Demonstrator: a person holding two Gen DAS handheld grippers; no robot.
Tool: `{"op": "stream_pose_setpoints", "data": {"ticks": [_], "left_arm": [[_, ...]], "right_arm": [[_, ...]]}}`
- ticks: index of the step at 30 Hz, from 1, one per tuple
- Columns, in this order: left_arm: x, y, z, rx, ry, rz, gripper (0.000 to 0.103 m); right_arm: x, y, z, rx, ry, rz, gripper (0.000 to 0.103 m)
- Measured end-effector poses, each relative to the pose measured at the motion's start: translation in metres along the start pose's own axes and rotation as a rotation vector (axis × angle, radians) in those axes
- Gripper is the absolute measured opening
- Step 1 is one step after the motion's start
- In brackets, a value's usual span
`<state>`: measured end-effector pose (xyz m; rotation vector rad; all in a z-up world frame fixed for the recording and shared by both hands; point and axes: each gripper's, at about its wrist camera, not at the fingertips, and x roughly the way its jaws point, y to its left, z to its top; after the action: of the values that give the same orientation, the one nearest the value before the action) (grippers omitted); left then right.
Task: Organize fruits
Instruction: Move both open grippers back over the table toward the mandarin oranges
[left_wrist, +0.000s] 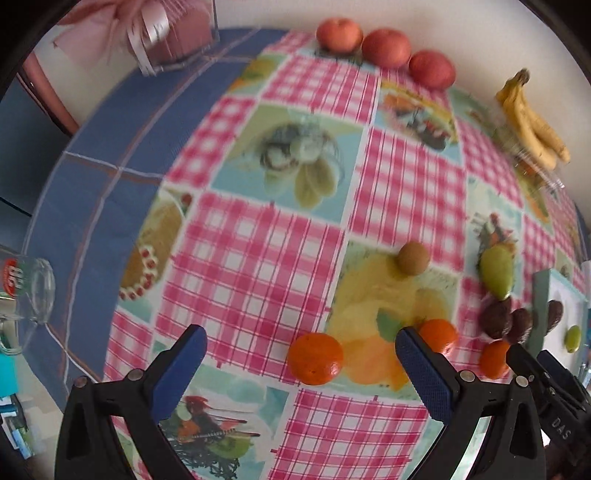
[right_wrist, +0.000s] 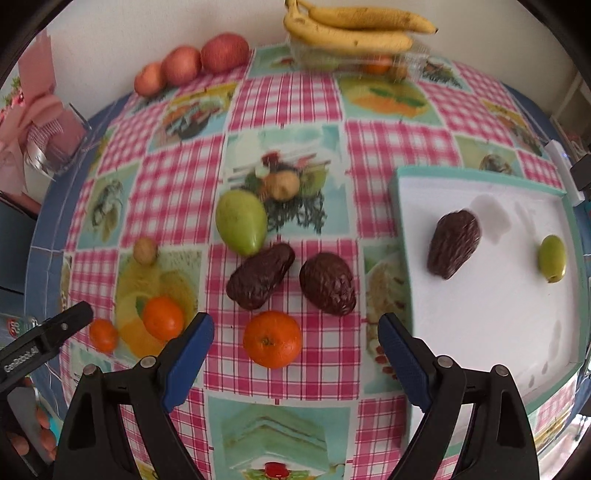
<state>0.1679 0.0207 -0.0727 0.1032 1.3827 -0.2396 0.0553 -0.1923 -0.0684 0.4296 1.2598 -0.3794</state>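
While both grippers hover with nothing between their blue pads, the checked tablecloth (right_wrist: 280, 122) carries everything. At its right edge lies a white tray (right_wrist: 480, 325) with one dark avocado (right_wrist: 453, 248) and a small green fruit (right_wrist: 552, 258) in it, well apart. A banana bunch (right_wrist: 354, 29) rests on a clear container (right_wrist: 413, 55) by the wall, near three red apples (right_wrist: 192, 64). Mid-table lie a green mango (right_wrist: 241, 223) and two dark avocados (right_wrist: 291, 282). A mandarin (right_wrist: 272, 339) sits ahead of the right gripper (right_wrist: 295, 343), whose jaws are spread wide. Another mandarin (left_wrist: 315, 358) lies ahead of the left gripper (left_wrist: 301, 354), equally spread.
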Motion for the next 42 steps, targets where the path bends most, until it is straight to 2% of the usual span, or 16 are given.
{"op": "stream_pose_setpoints", "data": {"ticks": [4, 17, 24, 34, 39, 42], "left_arm": [[0.014, -0.002, -0.002, -0.004, 0.035, -0.024, 0.103], [0.039, -0.002, -0.006, 0.005, 0.075, 0.020, 0.103], [0.056, 0.008, -0.008, -0.004, 0.093, 0.054, 0.103], [0.063, 0.016, -0.018, -0.020, 0.040, 0.059, 0.103], [0.059, 0.018, -0.029, -0.041, -0.008, 0.061, 0.103], [0.058, 0.017, -0.035, -0.042, -0.016, 0.061, 0.103]], "right_arm": [[0.009, 0.004, -0.002, -0.013, 0.026, -0.010, 0.091], [0.037, 0.016, -0.015, -0.043, 0.091, -0.053, 0.091], [0.049, 0.020, -0.022, -0.040, 0.073, -0.072, 0.091], [0.056, 0.028, -0.021, -0.059, 0.056, -0.099, 0.091], [0.052, 0.025, -0.028, -0.057, 0.037, -0.092, 0.095], [0.056, 0.028, -0.029, -0.074, 0.054, -0.086, 0.103]]}}
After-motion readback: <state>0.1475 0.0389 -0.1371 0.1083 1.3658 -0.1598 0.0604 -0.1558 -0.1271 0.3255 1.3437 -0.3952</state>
